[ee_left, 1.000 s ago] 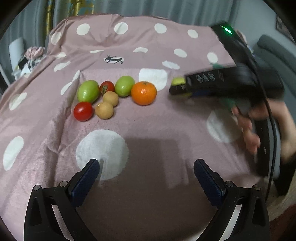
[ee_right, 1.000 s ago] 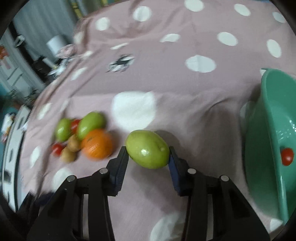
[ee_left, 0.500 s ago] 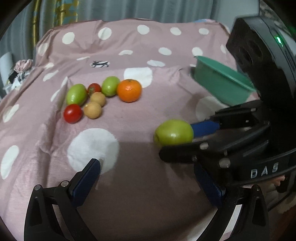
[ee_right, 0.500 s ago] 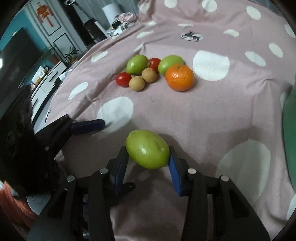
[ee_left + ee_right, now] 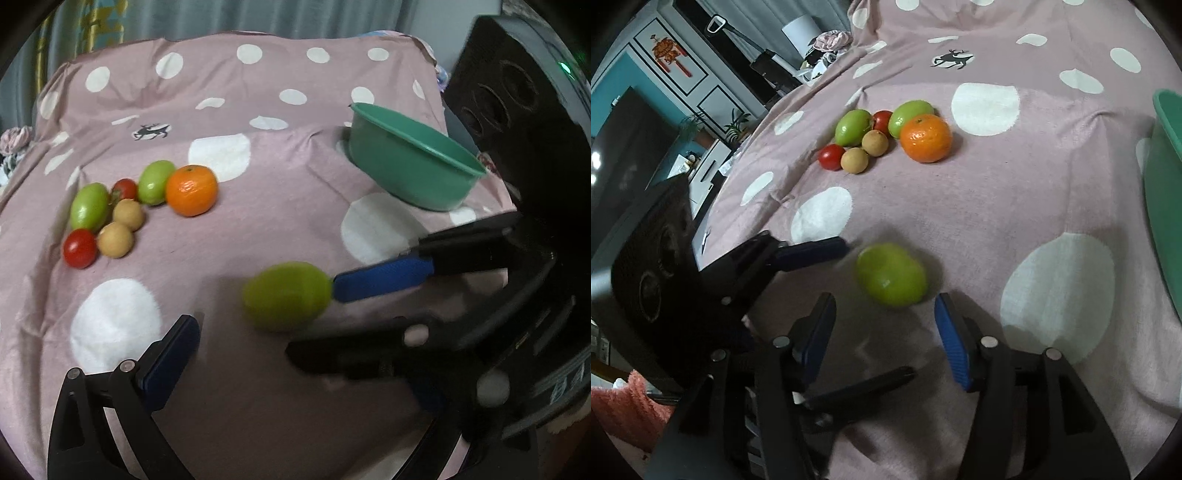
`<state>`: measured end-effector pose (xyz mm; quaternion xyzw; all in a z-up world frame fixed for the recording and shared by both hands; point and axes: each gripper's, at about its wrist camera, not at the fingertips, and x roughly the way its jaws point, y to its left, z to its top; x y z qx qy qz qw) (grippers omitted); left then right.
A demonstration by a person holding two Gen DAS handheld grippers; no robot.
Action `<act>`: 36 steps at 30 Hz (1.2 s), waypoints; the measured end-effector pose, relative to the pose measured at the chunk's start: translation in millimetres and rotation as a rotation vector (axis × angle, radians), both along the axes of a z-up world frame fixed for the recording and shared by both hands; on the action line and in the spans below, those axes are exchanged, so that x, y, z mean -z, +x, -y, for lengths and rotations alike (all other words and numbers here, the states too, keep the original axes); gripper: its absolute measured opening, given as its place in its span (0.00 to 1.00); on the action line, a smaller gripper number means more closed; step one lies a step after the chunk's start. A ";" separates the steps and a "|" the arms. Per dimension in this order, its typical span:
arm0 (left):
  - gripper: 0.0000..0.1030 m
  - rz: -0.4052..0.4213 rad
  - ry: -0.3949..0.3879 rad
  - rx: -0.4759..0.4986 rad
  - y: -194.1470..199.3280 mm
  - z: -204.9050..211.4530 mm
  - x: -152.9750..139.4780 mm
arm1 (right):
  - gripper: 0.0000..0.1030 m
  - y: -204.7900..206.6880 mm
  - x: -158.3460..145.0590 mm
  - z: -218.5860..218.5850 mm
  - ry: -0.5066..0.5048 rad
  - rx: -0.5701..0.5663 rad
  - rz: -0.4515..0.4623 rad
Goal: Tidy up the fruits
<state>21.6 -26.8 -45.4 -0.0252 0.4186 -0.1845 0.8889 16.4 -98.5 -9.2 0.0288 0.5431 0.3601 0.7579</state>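
Released since half a second ago, the green fruit (image 5: 892, 279) no longer sits clamped in the right tongs (image 5: 884, 341); it now shows blurred just beyond their blue pads (image 5: 951, 341), with a gap on both sides, as the jaws are opening. Seen from the left wrist, the same fruit touches or nearly touches the tip of one right-hand pad, and whether it rests on the pink polka-dot bedspread (image 5: 280, 173) or is just above it cannot be told. The left tongs (image 5: 846, 314) stand wide apart and hold nothing; one pad (image 5: 168, 363) shows in their own camera, while the other side is hidden behind the right tool. In the right wrist view the left tool reaches in beside the fruit, one blue pad pointing at it from close by.

Beyond the green fruit, well apart from it on the bedspread, lies a tight cluster: an orange (image 5: 191, 190), two green fruits (image 5: 89, 206) (image 5: 156, 182), two red tomatoes (image 5: 79, 247) (image 5: 125, 189) and two small tan fruits (image 5: 115, 239) (image 5: 127, 214), touching or just beside one another. A green bowl (image 5: 413, 173) sits on the bedspread farther back on the other side of the green fruit, well apart from the cluster. A deer print (image 5: 151, 131) marks the cloth behind the cluster.
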 end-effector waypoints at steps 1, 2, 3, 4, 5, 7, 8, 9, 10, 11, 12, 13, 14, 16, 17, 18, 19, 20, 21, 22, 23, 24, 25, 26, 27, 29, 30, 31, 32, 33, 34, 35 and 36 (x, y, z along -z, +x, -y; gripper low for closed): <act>0.98 -0.004 -0.014 -0.007 1.9 -0.2 -0.4 | 0.55 0.0 -0.2 -0.1 0.000 0.000 0.004; 0.98 -0.007 -0.023 -0.016 3.3 -0.6 -0.8 | 0.55 0.2 -0.1 -0.3 0.000 0.004 0.008; 0.97 -0.010 -0.033 -0.023 4.6 -1.2 -1.1 | 0.55 1.7 0.5 0.0 0.002 0.012 0.010; 0.97 -0.012 -0.041 -0.026 5.5 -2.3 -1.4 | 0.55 3.5 0.7 0.5 0.005 0.022 0.010; 0.97 -0.015 -0.044 -0.021 6.4 -2.5 -1.6 | 0.55 5.4 0.9 1.2 0.012 0.038 0.009; 0.97 -0.020 -0.025 -0.011 6.9 0.8 -1.7 | 0.54 11.5 2.0 3.3 0.027 0.066 0.004; 0.96 -0.026 -0.004 -0.006 7.7 3.4 -1.6 | 0.52 15.1 2.8 3.6 0.027 0.088 0.005; 0.95 -0.032 0.020 -0.004 8.6 6.3 -1.5 | 0.50 17.3 3.1 5.5 0.025 0.102 0.003; 0.92 -0.035 0.051 -0.016 8.9 9.0 -1.8 | 0.47 20.2 4.0 6.1 0.023 0.121 -0.005; 0.86 -0.038 0.067 -0.030 9.2 10.2 -2.3 | 0.41 23.8 5.8 6.8 0.024 0.144 -0.023; 0.81 -0.046 0.058 -0.036 10.4 9.1 -4.0 | 0.38 28.0 8.3 7.6 0.022 0.173 -0.038; 0.74 -0.060 0.020 -0.031 12.4 5.3 -5.4 | 0.28 32.1 10.2 8.5 0.021 0.200 -0.042; 0.73 -0.084 -0.040 -0.024 15.2 -0.2 -6.8 | 0.23 36.5 11.6 9.7 0.022 0.228 -0.043; 0.73 -0.129 -0.164 -0.048 21.0 -16.5 -6.8 | 0.11 43.8 12.9 11.7 0.033 0.262 -0.040; 0.73 -0.140 -0.205 -0.070 23.2 -24.6 -5.8 | 0.10 46.1 12.6 11.8 0.030 0.270 -0.037; 0.73 -0.142 -0.224 -0.097 24.0 -32.6 -5.0 | 0.10 46.8 11.9 9.8 0.012 0.266 -0.037; 0.73 -0.139 -0.219 -0.118 23.5 -37.4 -5.2 | 0.11 46.0 10.2 6.5 -0.020 0.250 -0.026; 0.73 -0.135 -0.202 -0.139 22.7 -41.6 -5.7 | 0.14 44.1 5.9 0.9 -0.082 0.219 0.011; 0.73 -0.134 -0.182 -0.157 21.0 -45.2 -6.4 | 0.15 41.5 -0.3 -2.8 -0.134 0.199 0.062; 0.73 -0.135 -0.177 -0.160 19.3 -47.4 -7.4 | 0.19 40.6 -6.2 -3.2 -0.139 0.189 0.095; 0.73 -0.137 -0.175 -0.160 18.0 -48.1 -8.2 | 0.36 41.9 -12.4 0.1 -0.099 0.186 0.105; 0.73 -0.138 -0.175 -0.154 15.5 -49.0 -9.3 | 0.50 45.7 -17.1 5.6 -0.044 0.199 0.099; 0.73 -0.139 -0.172 -0.151 13.6 -48.5 -10.0 | 0.78 50.1 -20.5 12.4 -0.004 0.227 0.097; 0.73 -0.140 -0.164 -0.148 11.4 -48.1 -11.0 | 0.95 55.6 -24.0 19.8 0.020 0.275 0.106; 0.73 -0.141 -0.158 -0.146 9.8 -47.8 -11.7 | 0.98 62.6 -25.6 27.3 0.031 0.327 0.112; 0.74 -0.143 -0.148 -0.145 5.7 -47.4 -13.4 | 0.97 76.5 -23.9 39.8 0.060 0.391 0.087; 0.74 -0.146 -0.147 -0.142 3.9 -47.5 -14.0 | 0.97 82.9 -22.3 46.6 0.097 0.421 0.062; 0.74 -0.148 -0.150 -0.137 0.8 -48.7 -13.0 | 0.96 86.7 -21.3 49.8 0.120 0.440 0.046; 0.75 -0.149 -0.152 -0.133 0.6 -48.4 -13.4 | 0.95 91.0 -20.1 52.7 0.135 0.460 0.037; 0.75 -0.147 -0.151 -0.133 1.1 -47.3 -14.2 | 0.95 93.5 -20.0 52.9 0.132 0.475 0.038; 0.78 -0.141 -0.142 -0.136 -0.3 -47.5 -14.9 | 0.94 96.9 -19.7 51.1 0.103 0.491 0.046; 0.82 -0.131 -0.127 -0.140 -3.9 -47.3 -15.4 | 0.92 99.4 -19.3 48.3 0.087 0.497 0.046; 0.83 -0.120 -0.109 -0.143 -5.1 -47.0 -15.8 | 0.92 101.8 -18.5 44.5 0.081 0.499 0.038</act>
